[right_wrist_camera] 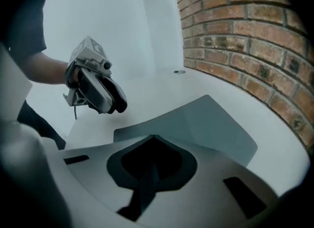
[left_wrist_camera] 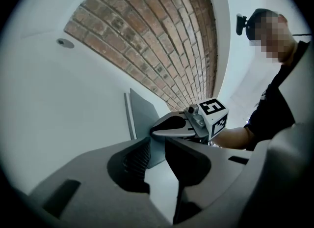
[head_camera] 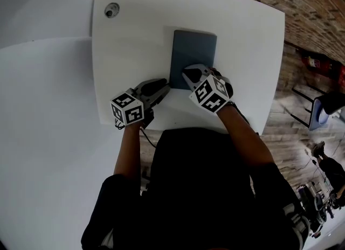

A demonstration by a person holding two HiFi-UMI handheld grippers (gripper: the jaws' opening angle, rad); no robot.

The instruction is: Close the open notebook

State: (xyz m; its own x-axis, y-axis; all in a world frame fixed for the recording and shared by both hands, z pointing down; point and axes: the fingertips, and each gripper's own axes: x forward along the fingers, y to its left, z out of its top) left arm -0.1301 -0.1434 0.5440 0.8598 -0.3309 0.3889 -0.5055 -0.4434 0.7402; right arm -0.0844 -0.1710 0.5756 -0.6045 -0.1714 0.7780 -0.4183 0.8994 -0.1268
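Notebook (head_camera: 194, 55) lies flat, cover shut, on white table (head_camera: 129, 39). Left gripper (head_camera: 161, 87) at its near-left corner, jaws partly apart (corner shows in the gap, not pinched). Right gripper (head_camera: 190, 73) over near edge, jaws together, empty.

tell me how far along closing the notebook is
Done, it seems: the notebook lies flat on the table with only its blue-grey cover showing. In hand: the right gripper, jaws together and empty, sits over its near edge; the left gripper, jaws apart, is at its near left corner. Left: probably just drawing both away.
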